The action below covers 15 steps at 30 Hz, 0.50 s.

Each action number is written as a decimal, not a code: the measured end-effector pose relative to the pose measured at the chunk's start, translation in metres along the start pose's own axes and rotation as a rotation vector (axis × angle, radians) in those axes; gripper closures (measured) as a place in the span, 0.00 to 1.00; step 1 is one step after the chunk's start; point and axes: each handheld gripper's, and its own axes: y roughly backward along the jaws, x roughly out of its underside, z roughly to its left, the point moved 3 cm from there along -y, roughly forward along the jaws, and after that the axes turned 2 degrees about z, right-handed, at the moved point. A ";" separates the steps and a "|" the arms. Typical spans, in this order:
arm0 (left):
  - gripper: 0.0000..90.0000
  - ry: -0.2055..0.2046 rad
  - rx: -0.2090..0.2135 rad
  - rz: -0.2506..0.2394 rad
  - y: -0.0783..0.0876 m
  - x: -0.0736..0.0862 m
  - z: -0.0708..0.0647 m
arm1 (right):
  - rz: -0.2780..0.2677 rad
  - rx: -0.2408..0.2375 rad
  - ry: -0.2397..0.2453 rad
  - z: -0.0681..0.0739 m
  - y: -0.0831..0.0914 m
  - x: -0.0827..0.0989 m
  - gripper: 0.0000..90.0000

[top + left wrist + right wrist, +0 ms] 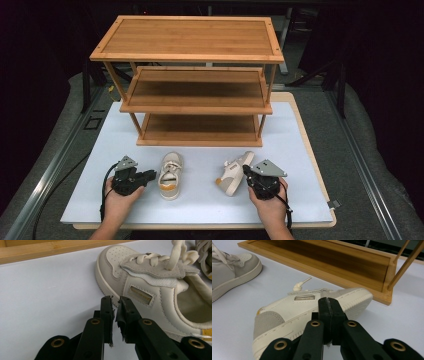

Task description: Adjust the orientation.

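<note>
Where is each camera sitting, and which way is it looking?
High view: above the person's side, looking forward and down at the table, rack and two shoes; both hands and grippers show.
Left gripper view: rides the left gripper, looking along its nearly shut jaws at the left shoe.
Right gripper view: rides the right gripper, looking along its shut jaws at the right shoe, lying on its side, and the rack's bottom shelf.
Shared: both gripper views show the left shoe and rack.

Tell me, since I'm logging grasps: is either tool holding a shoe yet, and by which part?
Nothing is held. The left tool and right tool are closed with nothing between them, each beside a shoe.
</note>
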 end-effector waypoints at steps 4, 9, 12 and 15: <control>0.90 0.013 0.003 -0.004 0.002 0.001 0.002 | 0.011 -0.001 -0.048 -0.004 0.005 0.003 1.00; 0.90 0.003 0.005 -0.003 0.002 0.000 0.000 | 0.040 0.006 -0.073 -0.010 0.011 0.009 1.00; 0.90 0.002 0.004 -0.002 0.001 0.000 -0.001 | 0.058 0.011 -0.085 -0.012 0.015 0.012 1.00; 0.90 0.000 0.005 -0.003 0.001 -0.001 0.000 | 0.071 0.015 -0.090 -0.014 0.017 0.015 1.00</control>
